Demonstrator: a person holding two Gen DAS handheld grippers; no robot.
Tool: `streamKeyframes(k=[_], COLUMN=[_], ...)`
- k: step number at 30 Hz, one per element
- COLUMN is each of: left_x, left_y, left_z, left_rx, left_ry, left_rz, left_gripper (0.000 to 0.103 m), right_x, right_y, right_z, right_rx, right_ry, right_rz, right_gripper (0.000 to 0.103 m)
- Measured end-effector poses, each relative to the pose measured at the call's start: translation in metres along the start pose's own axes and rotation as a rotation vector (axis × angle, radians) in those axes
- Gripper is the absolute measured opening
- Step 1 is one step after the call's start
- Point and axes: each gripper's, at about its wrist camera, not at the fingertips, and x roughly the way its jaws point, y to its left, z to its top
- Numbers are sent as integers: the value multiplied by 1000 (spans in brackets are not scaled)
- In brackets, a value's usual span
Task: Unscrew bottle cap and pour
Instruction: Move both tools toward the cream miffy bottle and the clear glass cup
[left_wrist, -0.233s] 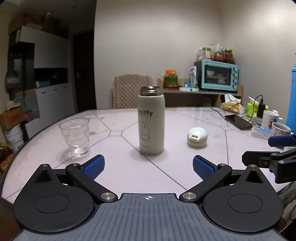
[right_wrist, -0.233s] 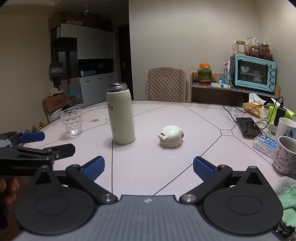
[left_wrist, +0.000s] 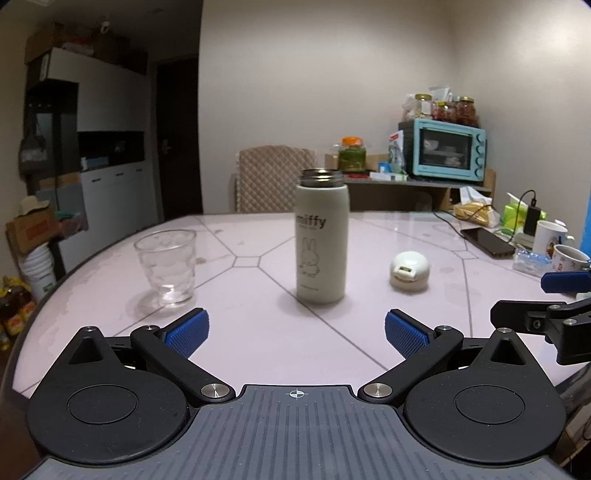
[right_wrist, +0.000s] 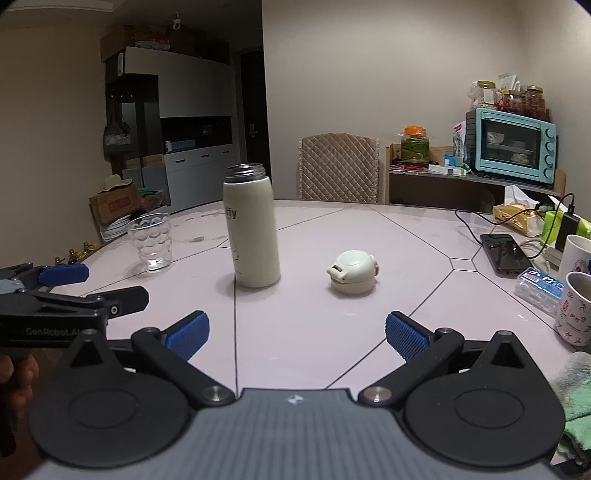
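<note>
Miffy bottle (left_wrist: 321, 240) is seen uncapped at table centre in the left wrist view, its cap (left_wrist: 410, 271) set down to the right; the left gripper (left_wrist: 295, 332) is spread, empty. In the right wrist view the right gripper (right_wrist: 297, 334) is likewise spread, and the glass (right_wrist: 149, 242), far left, looks nearly empty, so pouring is judged undone.

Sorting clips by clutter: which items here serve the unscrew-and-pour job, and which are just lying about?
Job: bottle, uncapped; cap on the table; glass.
Lying about: phone, mugs, toaster oven, green cloth.
</note>
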Motion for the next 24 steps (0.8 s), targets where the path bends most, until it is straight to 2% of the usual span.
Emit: streamKeyframes(k=[3,9,12,24], left_x=[2,7,6,7], left_y=[20,34,43,60], left_z=[2,1,2,3], left_rx=[-8,-1,0,-3], left_ry=[21,36,39,41], left_rz=[11,41,54,84], left_gripper=[103,103,103,103], right_x=[5,15,6,20], right_y=[10,29,23,39], right_z=[2,6,5,14], right_rx=[-15,-45,-16,-21], right_ry=[5,15,-16,-33], right_rz=[3,10,39,74], right_gripper=[103,103,103,103])
